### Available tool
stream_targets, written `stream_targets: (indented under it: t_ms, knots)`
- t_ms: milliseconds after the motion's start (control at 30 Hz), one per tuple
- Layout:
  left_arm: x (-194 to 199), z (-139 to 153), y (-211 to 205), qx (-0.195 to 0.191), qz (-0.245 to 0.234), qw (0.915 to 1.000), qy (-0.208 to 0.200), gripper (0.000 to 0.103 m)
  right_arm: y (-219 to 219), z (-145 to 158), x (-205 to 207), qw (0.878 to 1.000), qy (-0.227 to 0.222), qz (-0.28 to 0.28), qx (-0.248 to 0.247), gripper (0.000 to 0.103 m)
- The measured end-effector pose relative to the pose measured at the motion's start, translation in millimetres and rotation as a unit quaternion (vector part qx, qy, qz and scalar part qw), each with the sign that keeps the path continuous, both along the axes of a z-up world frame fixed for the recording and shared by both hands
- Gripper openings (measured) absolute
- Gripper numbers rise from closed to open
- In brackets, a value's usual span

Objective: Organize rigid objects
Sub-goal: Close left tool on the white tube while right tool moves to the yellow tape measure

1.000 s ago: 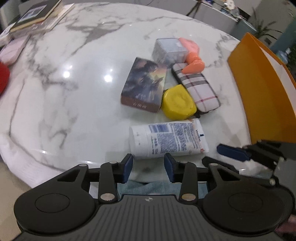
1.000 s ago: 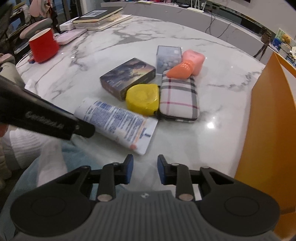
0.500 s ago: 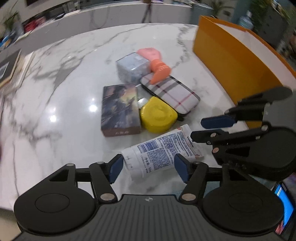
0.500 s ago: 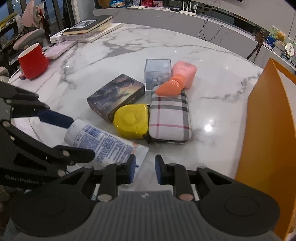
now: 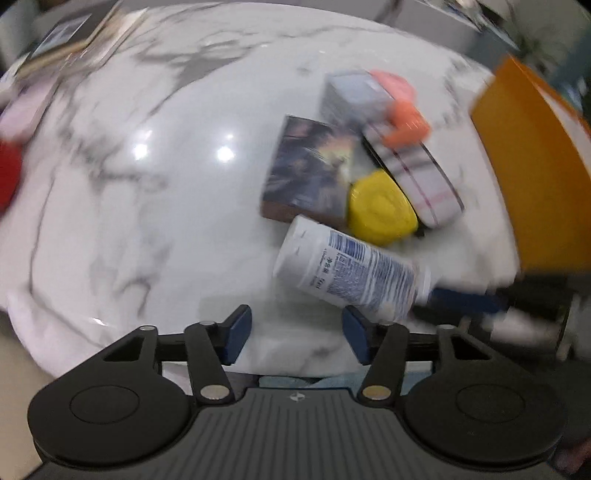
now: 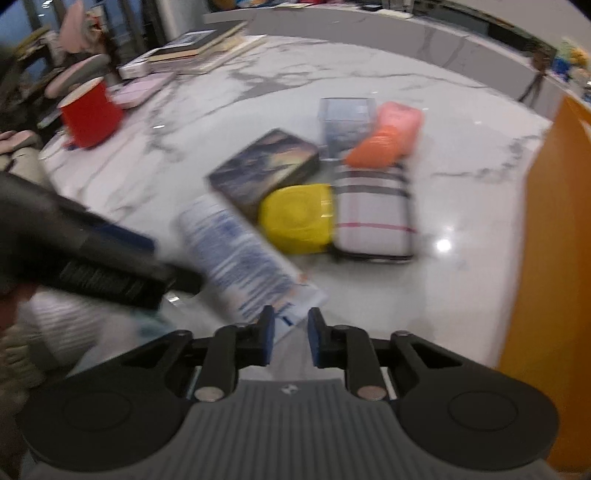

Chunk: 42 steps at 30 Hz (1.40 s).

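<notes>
Tube seemingly swung since earlier; left tool has just been closing.

Bright overhead light, glare spots on marble, heavy motion blur.

Looks like an open-plan office or showroom lounge, not a kitchen. Large round white marble table ahead of the right gripper, long marble counter curving behind it. Far left of the right gripper: stacked books, red mug, padded chair backs. Cables and small gadgets on the counter, blurred. Tall orange divider or bin wall at the right. Potted greenery past the table in the left view, too smeared to confirm.
</notes>
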<state>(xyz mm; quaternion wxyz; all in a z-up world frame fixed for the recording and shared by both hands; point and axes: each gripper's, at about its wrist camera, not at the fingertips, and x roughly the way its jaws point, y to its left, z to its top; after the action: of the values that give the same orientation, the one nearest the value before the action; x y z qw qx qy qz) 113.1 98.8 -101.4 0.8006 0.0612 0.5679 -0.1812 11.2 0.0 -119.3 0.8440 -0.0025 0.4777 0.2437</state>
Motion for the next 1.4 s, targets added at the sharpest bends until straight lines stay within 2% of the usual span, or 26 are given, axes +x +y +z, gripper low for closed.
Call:
stream_targets:
  t_ms: [67, 200, 333, 433, 633, 800, 967, 1067, 1233, 1267, 1300, 1333, 1367, 1400]
  knots:
    - [3.6, 1.7, 7.0, -0.011, 0.028, 0.9995, 0.002, 0.053, 7.4, 0.6, -4.2, 1.000, -0.002, 0.016, 0.003, 0.018]
    - [1.8, 2.6, 14.8, -0.040, 0.063, 0.9972, 0.010, 0.054, 8.6, 3.7, -5.7, 1.000, -0.001, 0.019, 0.012, 0.017]
    - [-1.7, 5.4, 15.2, -0.075, 0.086, 0.9933, 0.016, 0.061, -0.6, 12.2, 4.4, 0.999, -0.029, -0.022, -0.011, 0.017]
    - [-1.8, 5.8, 12.9, -0.087, 0.096, 0.9914, 0.017, 0.067, -0.7, 10.4, 18.6, 0.998, -0.043, -0.032, -0.027, 0.017]
    - [-1.3, -2.3, 17.0, -0.102, 0.123, 0.9865, 0.036, 0.070, 15.7, -1.0, 24.0, 0.997, -0.052, -0.010, -0.049, 0.018]
    - [1.7, -4.0, 15.8, -0.110, 0.126, 0.9853, 0.036, 0.070, 24.2, -0.4, 17.2, 0.999, -0.022, 0.024, -0.016, 0.016]
    - [1.5, -3.2, 10.1, -0.090, 0.117, 0.9889, 0.019, 0.075, 35.2, 1.1, 11.2, 0.999, -0.009, 0.053, 0.008, 0.015]
    - [-0.6, -2.5, 2.4, -0.064, 0.094, 0.9935, 0.005, 0.075, 32.7, 1.9, 11.5, 0.999, -0.010, 0.043, -0.006, 0.016]
    - [-2.6, -4.6, -12.8, -0.004, 0.055, 0.9975, -0.045, 0.075, 11.4, 7.2, 18.9, 0.999, -0.024, 0.014, -0.026, 0.018]
    - [-2.5, -5.1, -13.1, 0.000, 0.053, 0.9974, -0.050, 0.073, 8.8, 7.7, 20.8, 0.999, -0.024, 0.013, -0.031, 0.026]
    - [-2.0, -5.4, -13.2, 0.004, 0.050, 0.9973, -0.053, 0.069, 7.3, 8.0, 21.7, 0.999, -0.027, 0.013, -0.034, 0.028]
    - [-1.9, -5.2, -13.4, 0.006, 0.042, 0.9975, -0.055, 0.058, 6.8, 8.2, 22.2, 0.999, -0.029, 0.012, -0.036, 0.028]
    - [-1.7, -4.9, -13.4, 0.015, 0.038, 0.9974, -0.059, 0.052, 7.0, 8.7, 22.0, 0.999, -0.031, 0.012, -0.037, 0.028]
    - [-1.1, -4.7, -12.1, 0.021, 0.039, 0.9970, -0.063, 0.052, 7.3, 9.7, 21.5, 0.999, -0.034, 0.013, -0.037, 0.029]
